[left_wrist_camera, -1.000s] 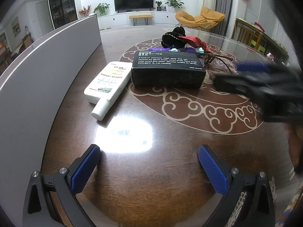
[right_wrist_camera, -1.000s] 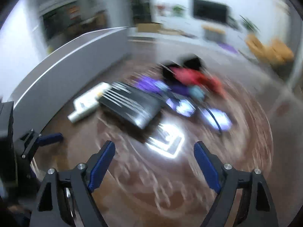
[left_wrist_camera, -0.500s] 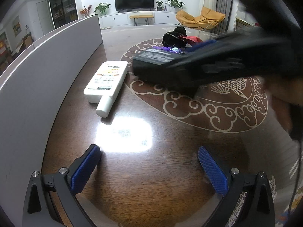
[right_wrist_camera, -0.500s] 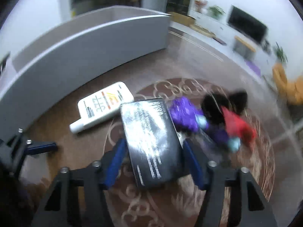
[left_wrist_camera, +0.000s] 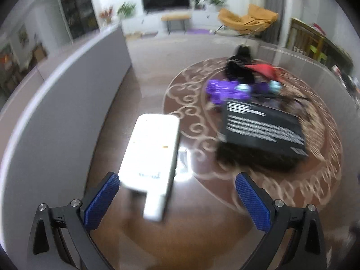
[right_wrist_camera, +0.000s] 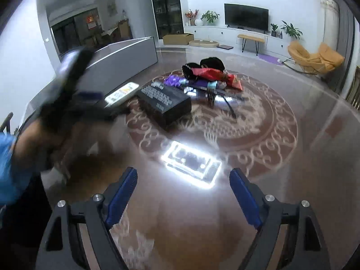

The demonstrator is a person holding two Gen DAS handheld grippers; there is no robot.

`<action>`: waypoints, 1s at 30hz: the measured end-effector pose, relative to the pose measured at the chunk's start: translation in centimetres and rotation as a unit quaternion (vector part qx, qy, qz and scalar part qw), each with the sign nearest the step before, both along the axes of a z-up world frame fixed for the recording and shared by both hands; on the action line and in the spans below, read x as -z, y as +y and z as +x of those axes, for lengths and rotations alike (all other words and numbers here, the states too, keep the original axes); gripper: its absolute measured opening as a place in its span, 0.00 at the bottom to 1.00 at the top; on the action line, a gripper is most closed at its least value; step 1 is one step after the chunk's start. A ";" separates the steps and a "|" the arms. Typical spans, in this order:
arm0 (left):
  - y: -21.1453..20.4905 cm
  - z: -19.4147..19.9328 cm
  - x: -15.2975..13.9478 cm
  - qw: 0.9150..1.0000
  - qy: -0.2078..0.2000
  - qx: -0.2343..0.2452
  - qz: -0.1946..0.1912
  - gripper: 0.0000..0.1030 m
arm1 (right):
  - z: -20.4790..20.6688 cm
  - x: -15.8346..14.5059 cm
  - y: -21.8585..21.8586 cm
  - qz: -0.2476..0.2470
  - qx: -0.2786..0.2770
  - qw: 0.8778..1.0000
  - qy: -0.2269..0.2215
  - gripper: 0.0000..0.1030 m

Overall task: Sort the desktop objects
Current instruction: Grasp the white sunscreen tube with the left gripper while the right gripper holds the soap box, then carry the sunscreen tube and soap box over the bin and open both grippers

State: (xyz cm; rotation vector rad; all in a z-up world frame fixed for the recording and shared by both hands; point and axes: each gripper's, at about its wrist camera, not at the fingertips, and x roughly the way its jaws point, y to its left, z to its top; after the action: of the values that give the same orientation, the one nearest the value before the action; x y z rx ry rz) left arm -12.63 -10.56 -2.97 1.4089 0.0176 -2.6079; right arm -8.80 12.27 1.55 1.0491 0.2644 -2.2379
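A white flat bottle lies on the brown table, cap toward me, just ahead of and between the fingers of my open, empty left gripper. A black box with white print lies to its right. Behind it is a pile with a purple item, a black item and a red item. In the right wrist view my open, empty right gripper hovers over the table, well short of the black box and the bottle. The left gripper shows blurred at the left in that view.
A grey curved partition runs along the table's left side. A ceiling light reflects brightly on the table. Black cables lie right of the pile. The room beyond holds a TV and an orange chair.
My left gripper has moved forward to the white bottle. My right gripper has pulled back from the black box, which now lies farther right and turned.
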 end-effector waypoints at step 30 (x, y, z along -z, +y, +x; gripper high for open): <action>0.5 6.5 -0.2 0.996 0.068 0.024 0.059 0.50 | -13.1 0.8 -12.9 0.100 -0.103 0.984 -0.103 0.57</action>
State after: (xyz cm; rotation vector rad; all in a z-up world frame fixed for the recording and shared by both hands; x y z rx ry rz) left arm -6.12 -10.04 -2.79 1.2790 0.1610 -2.7800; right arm -21.94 -0.63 0.73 1.2882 0.4928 -1.9310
